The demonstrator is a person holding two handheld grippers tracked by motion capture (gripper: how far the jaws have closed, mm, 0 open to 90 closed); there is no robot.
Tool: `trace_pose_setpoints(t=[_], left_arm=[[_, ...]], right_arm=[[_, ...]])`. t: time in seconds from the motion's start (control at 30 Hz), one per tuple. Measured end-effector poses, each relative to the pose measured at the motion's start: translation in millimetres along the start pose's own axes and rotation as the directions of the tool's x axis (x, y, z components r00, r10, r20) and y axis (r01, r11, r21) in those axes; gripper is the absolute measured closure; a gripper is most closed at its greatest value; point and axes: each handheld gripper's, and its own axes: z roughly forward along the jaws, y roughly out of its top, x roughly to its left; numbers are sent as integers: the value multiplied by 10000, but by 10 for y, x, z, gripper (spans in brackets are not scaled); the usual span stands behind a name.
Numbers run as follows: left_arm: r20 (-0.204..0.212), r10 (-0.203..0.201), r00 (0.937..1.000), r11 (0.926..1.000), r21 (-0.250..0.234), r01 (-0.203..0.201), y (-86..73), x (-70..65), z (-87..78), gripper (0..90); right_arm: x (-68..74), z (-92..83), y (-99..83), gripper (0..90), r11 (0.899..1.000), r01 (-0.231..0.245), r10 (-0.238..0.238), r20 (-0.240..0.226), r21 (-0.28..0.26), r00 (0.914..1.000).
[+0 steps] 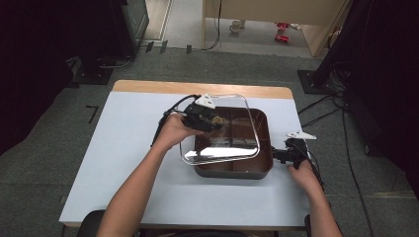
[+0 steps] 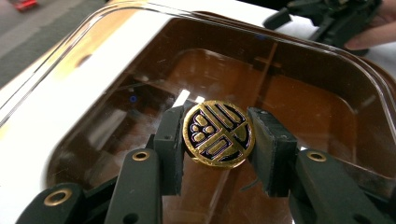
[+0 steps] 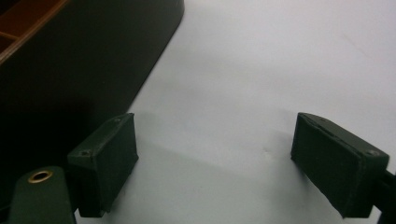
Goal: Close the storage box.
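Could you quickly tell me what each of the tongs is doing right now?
Left tongs: shut on the gold knob of the clear lid.
Right tongs: open, holding nothing, beside the dark box.

overhead view, two close tool views
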Motion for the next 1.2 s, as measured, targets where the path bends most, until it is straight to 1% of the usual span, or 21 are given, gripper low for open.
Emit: trace_pose_setpoints(t=[0.03, 0.07, 0.1, 0.17, 0.2, 0.23, 0.27, 0.33, 0.4, 0.47, 0.5, 0.53, 0.6, 0.7, 0.73, 0.77, 0.87, 0.93, 0.97, 1.0, 1.2], left_arm=[[67, 66, 10000, 10000, 69, -67, 11, -11, 33, 595], [225, 205, 9995, 9997, 149, -208, 30, -22, 98, 595], [225, 205, 9995, 9997, 149, -208, 30, -22, 98, 595], [446, 284, 9986, 9994, 188, -293, 46, -19, 165, 595], [640, 333, 9974, 9991, 250, -349, 65, -16, 232, 595], [640, 333, 9974, 9991, 250, -349, 65, -16, 232, 595], [765, 397, 9963, 9988, 254, -418, 83, -16, 297, 595], [816, 434, 9957, 9986, 265, -457, 88, -16, 327, 595], [990, 429, 9942, 9980, 413, -472, 105, -18, 417, 595], [1019, 404, 9940, 9982, 395, -446, 105, -25, 447, 595], [1061, 466, 9933, 9978, 428, -513, 104, -28, 473, 595], [1159, 472, 9921, 9977, 422, -524, 100, -41, 518, 595], [1229, 502, 9911, 9979, 353, -549, 107, -50, 540, 595], [1228, 569, 9908, 9975, 349, -616, 109, -62, 563, 595], [1332, 549, 9896, 9976, 353, -601, 107, -61, 565, 595], [1332, 549, 9896, 9976, 353, -601, 107, -61, 565, 595], [1480, 489, 9878, 9978, 367, -549, 106, -75, 565, 595], [1726, 442, 9840, 9974, 492, -534, 106, -77, 571, 594], [1767, 387, 9835, 9972, 556, -492, 98, -76, 581, 594], [1839, 273, 9826, 9980, 508, -372, 92, -63, 580, 594], [1904, 188, 9815, 9988, 413, -271, 79, -53, 588, 591]], right_arm=[[0, 0, 0, 141, 10000, 1, -1, 0, 1, 10000], [0, 0, 0, 141, 10000, -3, 3, -1, 1, 10000], [0, 0, 0, 141, 10000, -3, 3, -1, 1, 10000], [1, 0, 0, 141, 10000, -8, 8, 3, -3, 10000], [0, 0, 0, 141, 10000, -6, 6, 3, -3, 10000], [0, 0, 0, 141, 10000, -6, 6, 3, -3, 10000], [0, 0, 0, 141, 10000, 1, -1, -1, 1, 10000], [0, 0, 0, 141, 10000, 0, 0, -1, 0, 10000], [0, 0, 0, 141, 10000, -6, 6, -1, -2, 10000], [0, 0, 0, 141, 10000, 0, 0, -4, 2, 10000], [0, 0, 0, 141, 10000, 0, 0, -3, 2, 10000], [0, 0, 0, 141, 10000, 6, -6, -3, 0, 10000], [0, 0, 0, 141, 10000, 6, -6, -4, -2, 10000], [0, 0, 0, 141, 10000, -5, 5, -1, -1, 10000], [0, 0, 0, 141, 10000, -3, 3, 1, 0, 10000], [0, 0, 0, 141, 10000, 3, -3, -3, 2, 10000], [0, -1, -1, 141, 10000, 0, 0, -2, 2, 10000], [0, 0, 0, 141, 10000, 7, -7, -3, 3, 10000], [0, 0, 0, 141, 10000, -2, 2, 2, -4, 10000], [0, 0, 0, 141, 10000, -1, 1, 2, -2, 10000], [1, 0, 0, 142, 10000, -9, 9, 3, -4, 10000]])
